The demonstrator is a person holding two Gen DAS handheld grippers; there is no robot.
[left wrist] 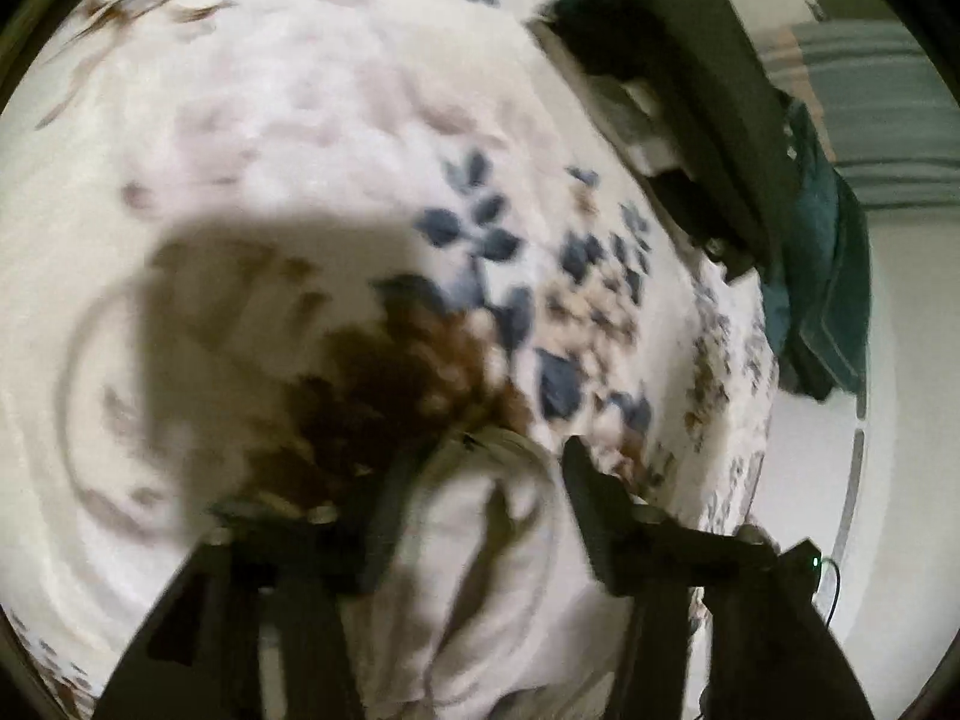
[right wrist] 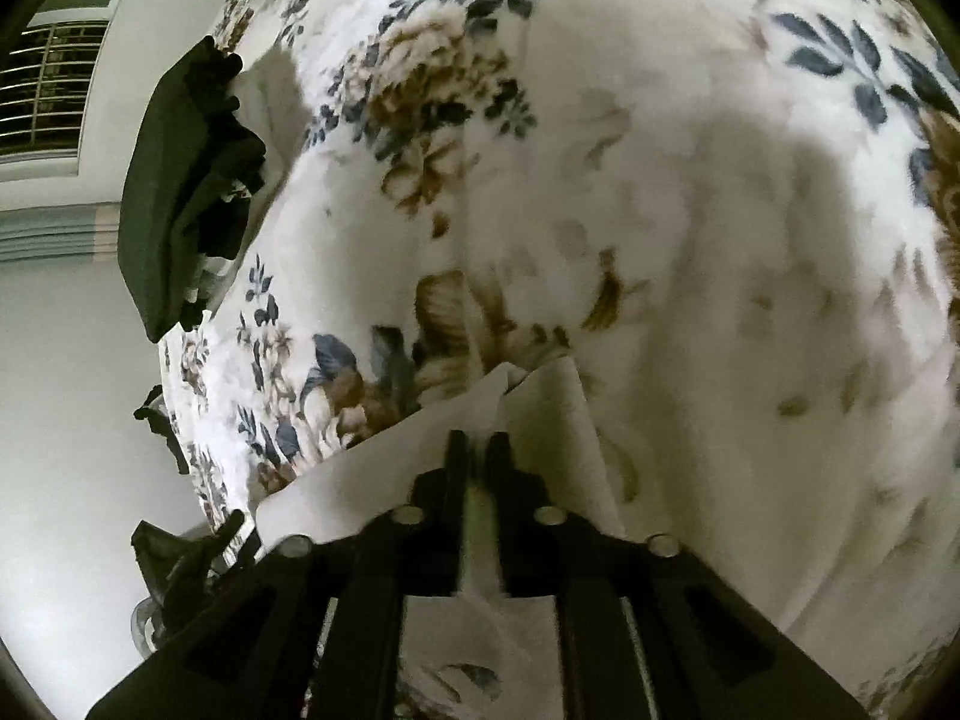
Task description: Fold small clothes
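White garment (right wrist: 540,420) pinched, floral blanket (right wrist: 690,180), dark clothes (right wrist: 180,192)

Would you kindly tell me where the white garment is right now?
The white garment is pinched in the right gripper at lower centre of the right wrist view, above the floral blanket.

Both tongs were matte black plastic. The right tongs (right wrist: 477,462) carried four round silver screws behind two flat fingers. The left tongs (left wrist: 480,516) had blocky fingers, a green light beside them.
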